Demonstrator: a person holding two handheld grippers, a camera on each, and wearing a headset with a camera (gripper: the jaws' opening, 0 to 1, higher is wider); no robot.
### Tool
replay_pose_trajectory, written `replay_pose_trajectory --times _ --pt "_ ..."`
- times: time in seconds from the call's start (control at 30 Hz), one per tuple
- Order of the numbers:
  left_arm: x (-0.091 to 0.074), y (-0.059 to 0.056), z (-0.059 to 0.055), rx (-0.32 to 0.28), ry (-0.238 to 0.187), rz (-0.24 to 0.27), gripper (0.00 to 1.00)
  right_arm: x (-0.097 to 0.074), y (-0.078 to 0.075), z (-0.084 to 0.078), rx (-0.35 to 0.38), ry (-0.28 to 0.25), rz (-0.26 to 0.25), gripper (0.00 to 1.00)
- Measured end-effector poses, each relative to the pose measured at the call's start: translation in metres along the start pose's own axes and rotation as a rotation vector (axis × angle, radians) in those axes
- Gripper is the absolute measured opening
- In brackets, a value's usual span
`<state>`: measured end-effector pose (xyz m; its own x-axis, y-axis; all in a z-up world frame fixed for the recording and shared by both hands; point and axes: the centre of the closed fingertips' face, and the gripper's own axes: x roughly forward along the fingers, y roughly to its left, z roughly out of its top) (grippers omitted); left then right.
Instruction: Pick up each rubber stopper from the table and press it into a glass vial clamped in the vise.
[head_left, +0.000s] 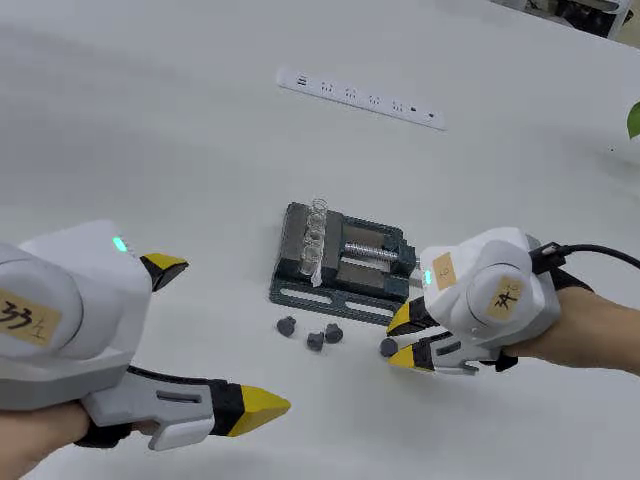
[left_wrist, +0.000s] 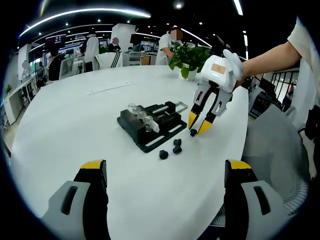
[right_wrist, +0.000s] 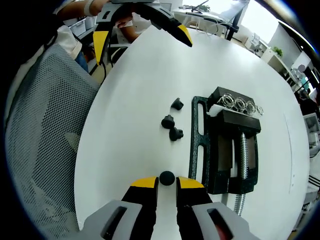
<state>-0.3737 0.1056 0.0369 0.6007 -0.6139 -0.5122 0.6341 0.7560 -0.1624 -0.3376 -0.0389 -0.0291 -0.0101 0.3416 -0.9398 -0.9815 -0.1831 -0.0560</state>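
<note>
Nearest, the yellow-tipped white left gripper (head_left: 215, 335) is spread wide, empty. Three small dark rubber stoppers (head_left: 315, 340) lie at 6 o'clock of the black metal vise (head_left: 330, 302). A fourth stopper (head_left: 388, 347), at 5 o'clock, sits between the right gripper (head_left: 402, 342) tips; whether it is pinched I cannot tell. Clear glass vials (head_left: 316, 235) stand in the vise.

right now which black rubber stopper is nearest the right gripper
The lone black rubber stopper at the tips of the right gripper; the other three stoppers cluster apart.

I note a white power strip (head_left: 360, 98) lying flat, sockets up, well beyond the work area. A green potted plant (left_wrist: 187, 57) stands further off. A grey mesh office chair (right_wrist: 40, 130) sits close alongside. Several people (left_wrist: 165, 42) stand in the office background.
</note>
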Motion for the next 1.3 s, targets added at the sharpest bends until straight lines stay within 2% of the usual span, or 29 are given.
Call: replay_pose_trajectory --times 0.57,0.8,0.97,1.3 --pt "0.000 -0.002 -0.003 -0.009 0.001 -0.003 0.97 0.001 0.001 0.000 -0.035 0.006 0.009 0.08" --pt "0.001 -0.002 -0.003 -0.010 0.001 -0.005 0.97 -0.001 0.004 0.001 -0.030 0.003 0.045 0.08" --pt "0.001 -0.002 -0.003 -0.007 0.004 -0.008 0.97 -0.012 -0.004 0.010 -0.008 -0.022 0.052 0.08" --pt "0.003 -0.001 0.000 0.002 0.001 -0.017 0.97 -0.040 -0.035 0.040 0.001 -0.089 0.052 0.07"
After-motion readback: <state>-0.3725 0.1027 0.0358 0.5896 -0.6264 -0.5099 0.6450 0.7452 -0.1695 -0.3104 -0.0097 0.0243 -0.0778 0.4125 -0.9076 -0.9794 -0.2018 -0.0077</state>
